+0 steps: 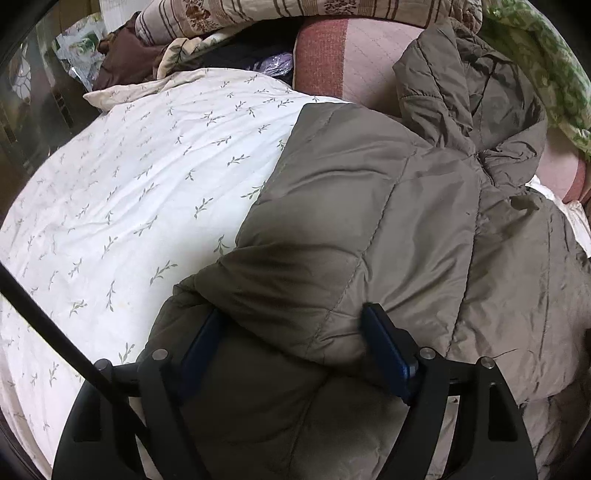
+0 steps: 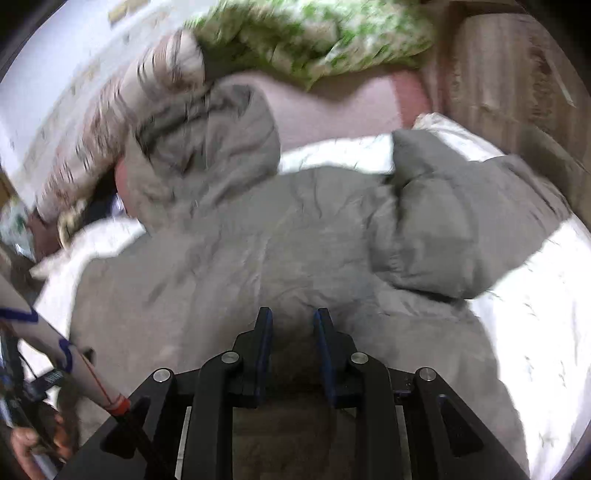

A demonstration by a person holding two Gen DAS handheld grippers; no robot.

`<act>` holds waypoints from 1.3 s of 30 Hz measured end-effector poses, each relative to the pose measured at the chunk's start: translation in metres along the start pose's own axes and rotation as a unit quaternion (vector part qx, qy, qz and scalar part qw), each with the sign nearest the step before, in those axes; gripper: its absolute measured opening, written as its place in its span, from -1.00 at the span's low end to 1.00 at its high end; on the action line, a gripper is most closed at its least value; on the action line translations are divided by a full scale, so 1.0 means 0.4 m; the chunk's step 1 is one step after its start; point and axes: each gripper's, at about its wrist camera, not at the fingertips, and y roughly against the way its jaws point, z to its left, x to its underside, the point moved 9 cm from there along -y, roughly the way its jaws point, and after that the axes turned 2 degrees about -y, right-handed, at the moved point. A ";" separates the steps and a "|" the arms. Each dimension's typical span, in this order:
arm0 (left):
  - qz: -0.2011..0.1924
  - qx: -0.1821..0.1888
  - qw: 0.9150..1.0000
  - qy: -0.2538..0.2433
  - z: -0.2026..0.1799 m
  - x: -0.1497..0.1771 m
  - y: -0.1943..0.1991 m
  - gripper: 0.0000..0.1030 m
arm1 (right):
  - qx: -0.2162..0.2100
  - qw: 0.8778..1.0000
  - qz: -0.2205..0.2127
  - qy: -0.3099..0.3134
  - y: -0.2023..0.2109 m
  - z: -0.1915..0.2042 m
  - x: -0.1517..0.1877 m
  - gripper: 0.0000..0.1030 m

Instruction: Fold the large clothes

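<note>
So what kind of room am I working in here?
Most likely a bedroom: the grey-brown quilted puffer jacket is spread on a bed with a white leaf-print duvet, and a striped floral quilt and a green patterned blanket are heaped at its far edge.

One quilted grey-brown coat [image 1: 369, 206] is being counted, with one hood [image 2: 207, 147] and one folded sleeve [image 2: 436, 229] being seen. One white leaf-print duvet [image 1: 129, 192] is being counted beneath it. One green patterned blanket [image 2: 314, 37], one striped floral blanket [image 1: 280, 14] and one pink mattress cover [image 1: 332, 55] are being counted. Two claws are being counted: the left claw [image 1: 291, 321] and the right claw [image 2: 292, 321].
</note>
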 end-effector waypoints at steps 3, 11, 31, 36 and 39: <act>-0.004 -0.005 1.000 0.004 -0.002 -0.005 -0.007 0.61 | -0.002 0.999 0.032 0.006 -0.068 -0.013 0.007 -0.56; 0.003 -0.030 0.999 0.012 -0.002 -0.015 0.008 0.74 | 0.018 0.999 0.014 0.030 -0.115 -0.020 -0.033 -0.52; 0.012 0.084 0.996 -0.014 -0.059 0.193 0.365 0.66 | 0.205 0.930 -0.111 -0.285 0.139 -0.821 -0.173 0.25; 0.025 0.085 0.996 -0.031 -0.103 0.206 0.373 0.66 | 0.160 0.921 -0.117 -0.335 0.093 -0.925 -0.193 0.29; 0.022 0.075 0.996 -0.045 -0.123 0.210 0.376 0.66 | 0.155 0.928 -0.122 -0.316 0.065 -0.936 -0.227 0.29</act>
